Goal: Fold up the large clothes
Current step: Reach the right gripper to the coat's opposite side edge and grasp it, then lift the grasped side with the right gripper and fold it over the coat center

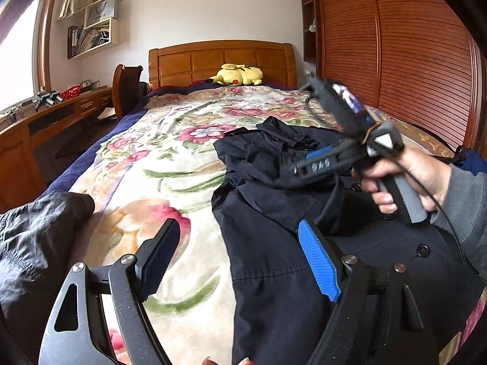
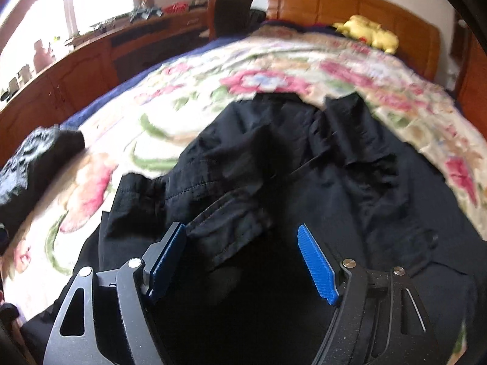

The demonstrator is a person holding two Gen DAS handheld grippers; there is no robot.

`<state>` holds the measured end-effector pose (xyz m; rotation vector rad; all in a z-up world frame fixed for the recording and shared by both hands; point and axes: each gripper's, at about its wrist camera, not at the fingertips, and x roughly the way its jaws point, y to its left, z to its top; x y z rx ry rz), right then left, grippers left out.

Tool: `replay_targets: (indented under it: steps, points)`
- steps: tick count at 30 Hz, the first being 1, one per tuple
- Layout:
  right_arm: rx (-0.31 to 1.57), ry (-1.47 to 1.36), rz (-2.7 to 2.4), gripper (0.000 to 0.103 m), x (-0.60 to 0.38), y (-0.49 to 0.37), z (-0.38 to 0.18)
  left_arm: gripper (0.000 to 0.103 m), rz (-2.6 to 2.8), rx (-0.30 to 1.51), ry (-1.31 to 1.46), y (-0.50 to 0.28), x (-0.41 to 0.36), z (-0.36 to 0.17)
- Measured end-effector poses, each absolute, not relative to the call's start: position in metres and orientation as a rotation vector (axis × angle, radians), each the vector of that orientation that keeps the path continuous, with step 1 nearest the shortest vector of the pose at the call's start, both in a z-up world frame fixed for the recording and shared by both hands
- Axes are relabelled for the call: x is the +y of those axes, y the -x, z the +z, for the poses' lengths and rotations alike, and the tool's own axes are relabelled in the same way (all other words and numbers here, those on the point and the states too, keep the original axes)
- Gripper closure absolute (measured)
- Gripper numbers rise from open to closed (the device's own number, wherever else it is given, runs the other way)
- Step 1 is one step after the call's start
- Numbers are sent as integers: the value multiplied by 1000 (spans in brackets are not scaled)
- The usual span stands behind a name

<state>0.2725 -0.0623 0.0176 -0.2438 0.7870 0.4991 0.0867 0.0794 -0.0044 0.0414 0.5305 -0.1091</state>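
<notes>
From the left wrist view, the left gripper [image 1: 240,261] hung with its jaws spread wide and nothing between the pads. The dark navy coat [image 1: 274,243] lay flat on the floral blanket [image 1: 158,158]; its left edge ran up between the jaws, so the blue pad sat over the cloth while the black pad sat over bare blanket. Ahead of the jaws the coat bunched into a rumpled collar. Beyond the blue pad, to the right, a hand [image 1: 408,179] held the right gripper [image 1: 292,164] above the coat, pointing left across it. A second black garment [image 1: 39,237] lay off to the left of the jaws, apart from the coat. A yellow plush toy [image 1: 239,74] rested far ahead by the headboard.

From the right wrist view, blurred, the right gripper [image 2: 242,261] had its jaws released, with no cloth pinched. The coat [image 2: 304,167] filled the space between and ahead of the jaws, a folded flap lying just beside the left pad. The black garment [image 2: 36,164] lay far left on the blanket [image 2: 243,70].
</notes>
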Motion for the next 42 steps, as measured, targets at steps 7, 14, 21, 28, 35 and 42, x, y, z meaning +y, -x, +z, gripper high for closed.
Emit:
replay_targets:
  steps: [7,14,21,28,35,42]
  points:
    - [817,339,514,47,-43,-275,10,22,-92,539,-18,-88,91,-3]
    - [745,459,412,91,-48,-252,25,22,-112,535,-30,-85,88,-2]
    - [603,379,279,96,-87,-215,68,22,-143,515,-57,-74,81,3]
    - [477,367,179,96,-118,-148,92,22,-170,494,-56,-67,80,10]
    - [444,351,64,96,-142,-100,95,22,-181,502,-41,-69,80,9]
    - [496,298,-26,96,-158,-82,77,22,-185,494,-32,-67,79,10]
